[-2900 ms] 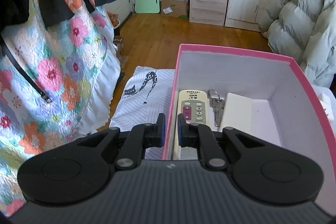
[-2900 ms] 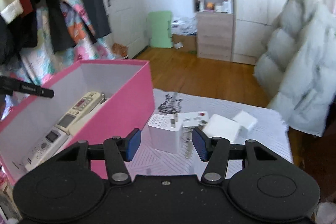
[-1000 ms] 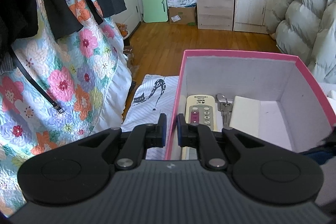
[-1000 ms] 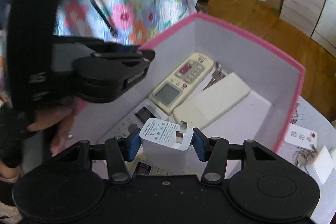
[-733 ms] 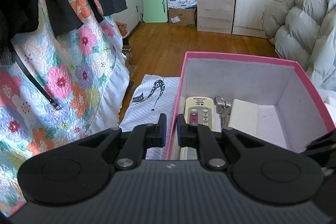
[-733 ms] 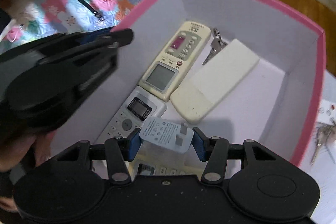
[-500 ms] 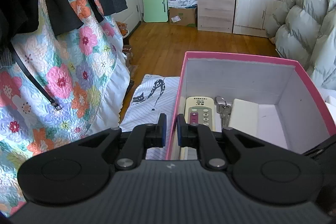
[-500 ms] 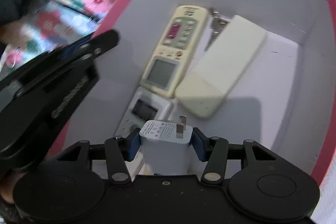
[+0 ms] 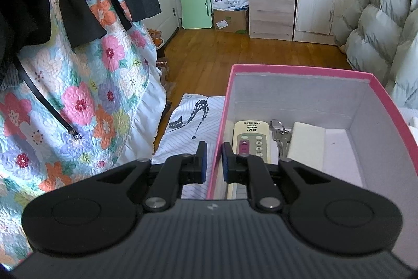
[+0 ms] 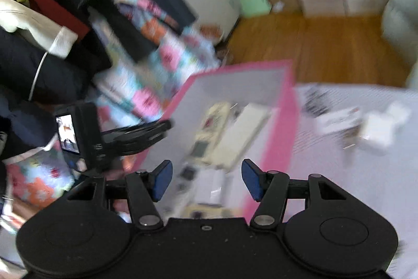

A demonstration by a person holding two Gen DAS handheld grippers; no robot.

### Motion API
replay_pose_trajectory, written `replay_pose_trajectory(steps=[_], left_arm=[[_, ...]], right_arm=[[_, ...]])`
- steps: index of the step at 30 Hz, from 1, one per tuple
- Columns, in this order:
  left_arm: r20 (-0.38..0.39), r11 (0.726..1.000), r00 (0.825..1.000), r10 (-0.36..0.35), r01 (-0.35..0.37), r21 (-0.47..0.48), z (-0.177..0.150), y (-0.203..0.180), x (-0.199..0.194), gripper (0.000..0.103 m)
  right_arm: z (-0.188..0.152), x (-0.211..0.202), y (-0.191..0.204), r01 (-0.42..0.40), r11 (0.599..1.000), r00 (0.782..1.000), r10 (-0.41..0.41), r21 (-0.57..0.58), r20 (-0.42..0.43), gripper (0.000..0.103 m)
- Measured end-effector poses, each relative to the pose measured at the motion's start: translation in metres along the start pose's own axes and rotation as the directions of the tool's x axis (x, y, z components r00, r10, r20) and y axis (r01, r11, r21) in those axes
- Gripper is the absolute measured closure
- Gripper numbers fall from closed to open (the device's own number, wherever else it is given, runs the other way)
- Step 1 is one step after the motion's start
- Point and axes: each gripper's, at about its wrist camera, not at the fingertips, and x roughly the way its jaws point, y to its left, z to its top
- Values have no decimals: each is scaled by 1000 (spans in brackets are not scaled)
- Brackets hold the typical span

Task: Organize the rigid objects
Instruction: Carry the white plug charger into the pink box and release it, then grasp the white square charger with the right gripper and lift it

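Item 1: my left gripper [image 9: 212, 161], jaws narrow, clamps the pink box [image 9: 300, 69] wall. Item 2: my right gripper [image 10: 206, 179], opening, nothing between. Item 3: white charger [image 10: 213, 187] lies inside box, blurred.

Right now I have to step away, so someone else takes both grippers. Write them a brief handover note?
Left gripper: shut on the near wall of the pink cardboard box, steadying it.
Right gripper: empty, jaws opening, above the box.
In the box: cream remote control, metal keys, flat white block.
Left: blurred white items on the striped cloth beside the box.
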Motion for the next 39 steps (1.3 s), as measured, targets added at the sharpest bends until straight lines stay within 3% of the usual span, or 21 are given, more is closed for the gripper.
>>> replay_pose_trajectory(steps=[3, 7, 10, 11, 15, 19, 23, 28, 30, 34, 39], left_arm=[[0, 1000, 1000, 4, -4, 8, 0, -1, 0, 91], [-4, 1000, 1000, 11, -11, 25, 1, -7, 2, 92], [-6, 999, 1000, 17, -17, 30, 1, -8, 2, 92], [-9, 999, 1000, 18, -18, 31, 2, -9, 2, 92], [-10, 999, 1000, 19, -19, 41, 1, -10, 1, 93], [-10, 999, 1000, 15, -15, 41, 2, -9, 2, 93], [-13, 999, 1000, 14, -13, 45, 2, -9, 2, 93], [-15, 998, 1000, 15, -14, 59, 2, -10, 3, 93], [-16, 998, 1000, 20, -19, 67, 2, -11, 4, 93], [-22, 1000, 1000, 1, 0, 31, 2, -5, 6, 93], [-17, 998, 1000, 18, -17, 56, 1, -6, 5, 93]], right_arm=[[-10, -19, -27, 99, 995, 991, -98, -8, 91, 39], [-18, -19, -61, 212, 975, 970, -219, 73, 106, 39], [-16, -6, -80, 250, 962, 958, -262, 110, 117, 39], [-16, 0, -86, 274, 954, 949, -288, 118, 129, 38], [-17, 29, -107, 419, 903, 875, -430, 95, 225, 38], [-11, 56, -122, 495, 868, 847, -494, 48, 196, 38], [-11, 75, -133, 544, 837, 822, -545, 54, 165, 30], [-16, 92, -144, 536, 843, 826, -536, 55, 174, 33], [-18, 93, -136, 551, 835, 821, -541, -5, 182, 37], [-29, 76, -125, 494, 870, 860, -490, 9, 143, 38], [-49, 64, -108, 510, 860, 860, -508, -30, 57, 39]])
